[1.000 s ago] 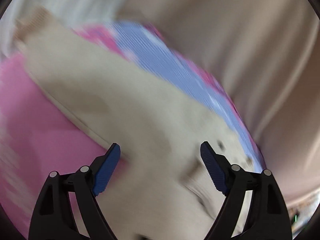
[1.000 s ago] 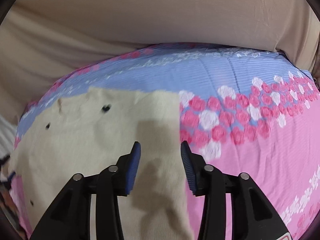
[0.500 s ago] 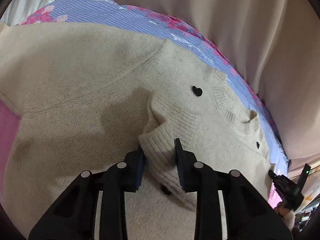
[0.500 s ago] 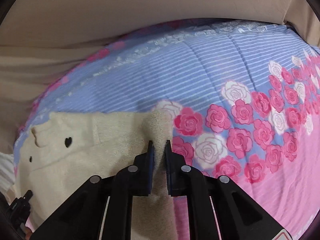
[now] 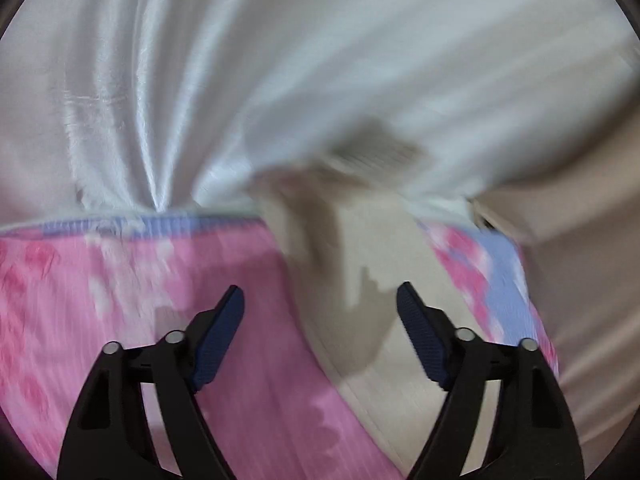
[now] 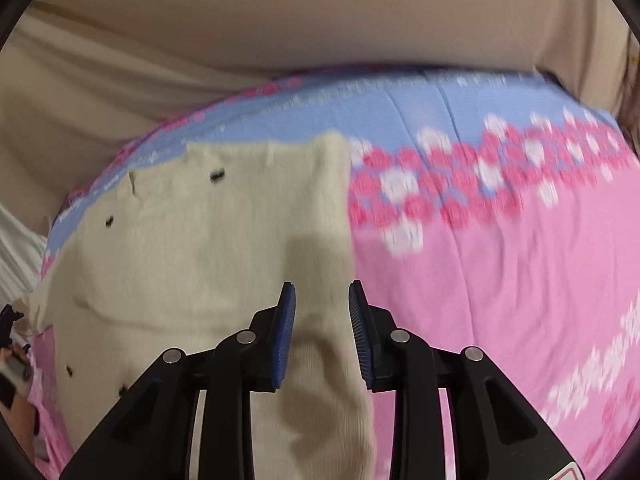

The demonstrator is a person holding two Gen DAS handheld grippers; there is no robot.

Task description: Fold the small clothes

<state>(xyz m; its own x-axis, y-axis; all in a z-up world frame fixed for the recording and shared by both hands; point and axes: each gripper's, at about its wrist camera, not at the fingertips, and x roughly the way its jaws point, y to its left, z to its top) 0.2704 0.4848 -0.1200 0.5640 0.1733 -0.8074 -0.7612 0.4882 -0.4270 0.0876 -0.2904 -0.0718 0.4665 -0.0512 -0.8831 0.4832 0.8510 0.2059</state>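
A cream knitted sweater [image 6: 208,264] with small black hearts lies spread on a pink and blue floral bedspread [image 6: 500,272]. The right gripper [image 6: 322,300] hovers over the sweater's right edge, its fingers opening with nothing pinched between them. In the blurred left wrist view, the left gripper [image 5: 320,304] is opening too, empty, above the bedspread beside a sleeve [image 5: 360,248] of the sweater.
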